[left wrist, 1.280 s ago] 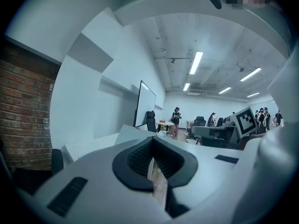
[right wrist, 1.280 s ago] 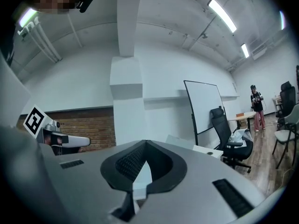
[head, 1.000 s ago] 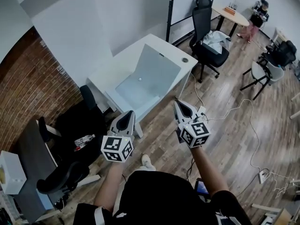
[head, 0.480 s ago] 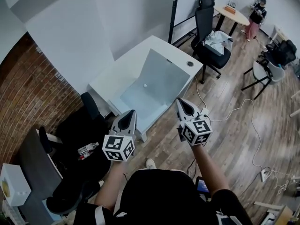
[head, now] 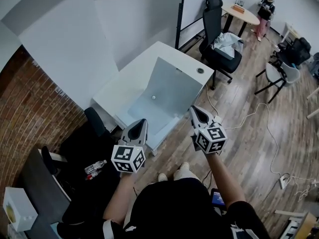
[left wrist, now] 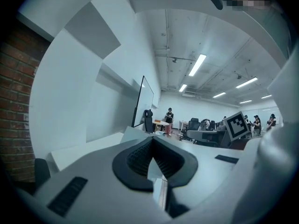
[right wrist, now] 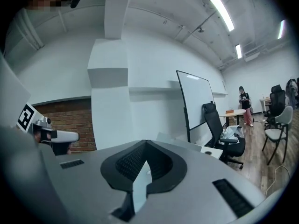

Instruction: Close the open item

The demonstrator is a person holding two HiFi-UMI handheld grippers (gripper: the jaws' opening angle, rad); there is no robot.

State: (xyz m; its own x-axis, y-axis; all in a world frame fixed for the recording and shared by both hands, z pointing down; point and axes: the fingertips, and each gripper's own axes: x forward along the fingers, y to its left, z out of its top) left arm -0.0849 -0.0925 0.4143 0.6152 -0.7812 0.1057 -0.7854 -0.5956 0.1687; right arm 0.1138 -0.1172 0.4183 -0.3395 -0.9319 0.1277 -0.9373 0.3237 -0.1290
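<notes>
An open grey laptop (head: 167,86) stands on a white desk (head: 144,59), its lid upright with a small white dot on it and its base (head: 144,114) reaching the near desk edge. My left gripper (head: 141,121) hangs shut in the air just in front of the base's near corner, touching nothing. My right gripper (head: 194,109) is shut too, empty, level with the lid's right edge and apart from it. In the right gripper view the lid (right wrist: 140,178) shows through the slit between the jaws of that gripper (right wrist: 145,148). The left gripper (left wrist: 153,146) points at the lid (left wrist: 155,168).
A black office chair (head: 219,39) stands right of the desk, a whiteboard stand (head: 179,14) behind it. Another black chair (head: 82,133) with a bottle (head: 94,168) beside it sits left, by the brick wall (head: 30,118). Cables (head: 269,133) cross the wooden floor. A person (head: 264,6) stands by a round table.
The desk and laptop have drifted slightly in the head view as the person steps closer. Both grippers stay shut and held out in front.
</notes>
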